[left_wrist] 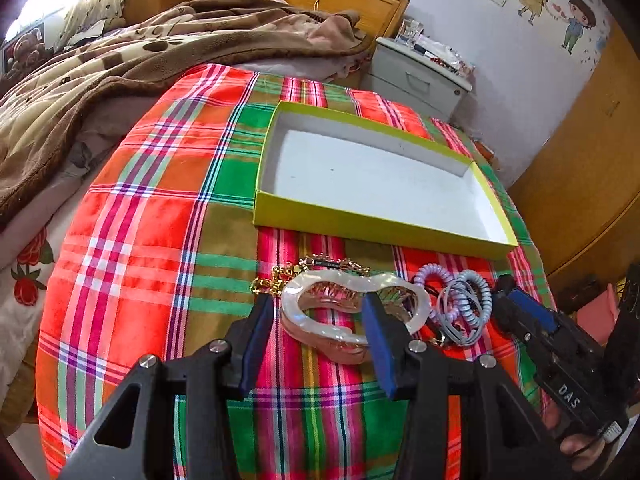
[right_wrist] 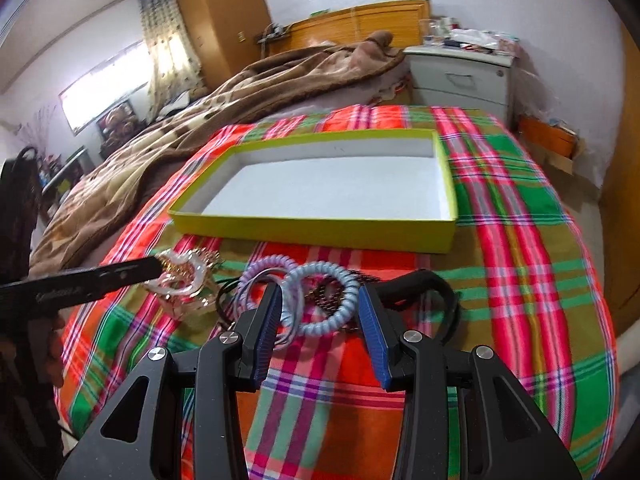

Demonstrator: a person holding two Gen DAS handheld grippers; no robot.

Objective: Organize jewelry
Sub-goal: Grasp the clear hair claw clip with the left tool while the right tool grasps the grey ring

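Note:
A pearly white hair claw (left_wrist: pixel 320 330) lies on the plaid cloth (left_wrist: pixel 160 220). My left gripper (left_wrist: pixel 316 304) is open over it, its fingers either side of the claw's left loop. Behind the claw lies a gold chain (left_wrist: pixel 288 276); to its right are lilac (left_wrist: pixel 434 276) and pale blue spiral ties (left_wrist: pixel 468 300). My right gripper (right_wrist: pixel 320 294) is open with the pale blue spiral tie (right_wrist: pixel 320 268) between its fingers. Beside it are the lilac tie (right_wrist: pixel 260 272), dark beads (right_wrist: pixel 360 278) and a black strap (right_wrist: pixel 424 284). The yellow-green box (left_wrist: pixel 360 228) (right_wrist: pixel 320 234) is empty.
The cloth covers the foot of a bed; a brown blanket (left_wrist: pixel 140 52) is heaped behind and to the left. A grey nightstand (right_wrist: pixel 464 76) with clutter stands beyond the box, and wooden furniture (left_wrist: pixel 580 160) lines the right.

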